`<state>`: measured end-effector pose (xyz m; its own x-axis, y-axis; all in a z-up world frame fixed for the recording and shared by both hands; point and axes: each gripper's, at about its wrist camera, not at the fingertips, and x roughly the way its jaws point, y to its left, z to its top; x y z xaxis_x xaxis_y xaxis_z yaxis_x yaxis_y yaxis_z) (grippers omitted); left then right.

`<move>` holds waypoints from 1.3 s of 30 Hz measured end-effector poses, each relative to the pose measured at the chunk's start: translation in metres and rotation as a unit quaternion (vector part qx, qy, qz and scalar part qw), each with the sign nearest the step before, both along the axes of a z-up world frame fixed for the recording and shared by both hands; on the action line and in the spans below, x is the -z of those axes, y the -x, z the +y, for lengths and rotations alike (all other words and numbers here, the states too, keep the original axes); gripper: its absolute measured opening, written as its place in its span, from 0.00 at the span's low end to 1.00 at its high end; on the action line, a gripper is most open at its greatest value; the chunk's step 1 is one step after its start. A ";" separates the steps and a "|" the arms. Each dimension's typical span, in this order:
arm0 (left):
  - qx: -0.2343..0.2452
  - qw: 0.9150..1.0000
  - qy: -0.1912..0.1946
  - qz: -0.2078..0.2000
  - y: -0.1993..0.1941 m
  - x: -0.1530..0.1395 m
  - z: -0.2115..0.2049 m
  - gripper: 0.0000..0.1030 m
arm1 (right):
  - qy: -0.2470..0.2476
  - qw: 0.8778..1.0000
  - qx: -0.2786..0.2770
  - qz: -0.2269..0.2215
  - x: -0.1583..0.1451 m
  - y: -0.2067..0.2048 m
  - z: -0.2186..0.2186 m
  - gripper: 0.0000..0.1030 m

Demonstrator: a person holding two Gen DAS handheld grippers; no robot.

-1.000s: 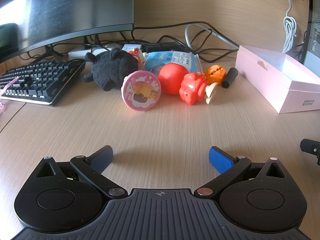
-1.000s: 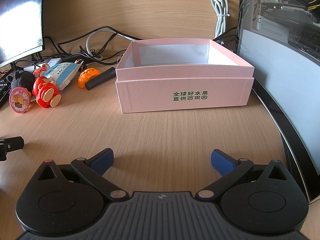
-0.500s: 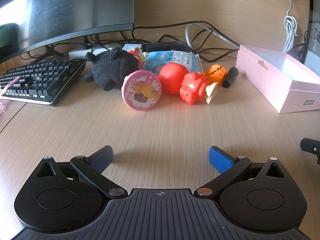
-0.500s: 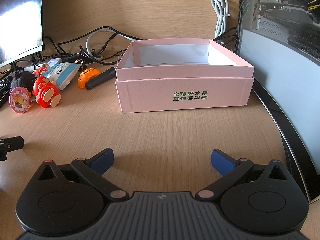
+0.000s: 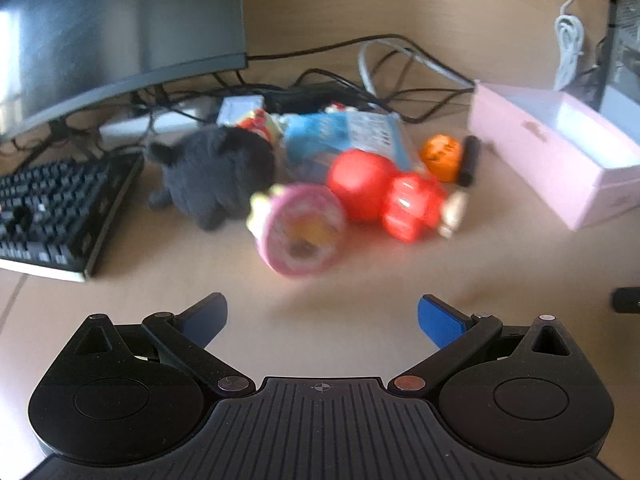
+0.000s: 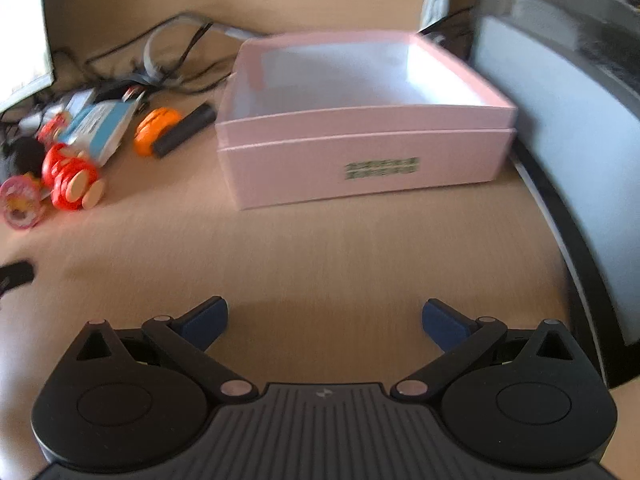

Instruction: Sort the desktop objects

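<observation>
Pink and bare inside, the box (image 6: 366,120) shows that the sorting has hardly begun: as far as its white floor can be seen, nothing lies in it. It sits at the right of the desk (image 6: 320,248), just beside a computer case (image 6: 560,120). Everything to be sorted lies in one heap to the left of the box, between it and the keyboard (image 5: 56,204): a black plush (image 5: 216,172), a pink round toy (image 5: 300,236) at the front, a red ball (image 5: 358,184) touching a red toy car (image 5: 414,208), a blue packet (image 5: 344,140) behind them, an orange toy (image 5: 440,156) and a black cylinder (image 5: 469,158) nearest the box. Both views are blurred, so smaller pieces at the back of the heap cannot be made out. The left gripper (image 5: 322,316) has its jaws spread wide and holds nothing, facing the heap with the pink round toy closest ahead. The right gripper (image 6: 324,320) is likewise spread and empty, facing the box. By this showing every item is left to move, and a first pick from the heap seems the step in hand.
</observation>
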<state>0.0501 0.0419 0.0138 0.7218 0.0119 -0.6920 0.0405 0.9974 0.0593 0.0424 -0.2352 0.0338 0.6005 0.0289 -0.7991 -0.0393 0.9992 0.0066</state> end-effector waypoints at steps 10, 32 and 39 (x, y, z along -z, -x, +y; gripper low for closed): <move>-0.155 0.987 -0.032 -0.022 -0.010 -0.027 0.067 1.00 | 0.080 0.963 -0.189 -0.173 -0.044 -0.019 0.110 0.65; -0.033 0.998 0.051 0.030 0.098 -0.025 -0.017 1.00 | 0.026 0.978 -0.192 -0.072 -0.021 -0.073 0.114 0.39; -0.026 0.998 0.046 0.024 0.095 -0.028 -0.025 1.00 | -0.086 0.950 -0.295 -0.054 -0.046 -0.019 0.115 0.45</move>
<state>-0.0445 0.0171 0.0416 0.6880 -0.0172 -0.7255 -0.0103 0.9994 -0.0334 0.0612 -0.1202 0.0794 0.5165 0.5104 -0.6875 -0.6027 0.7870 0.1315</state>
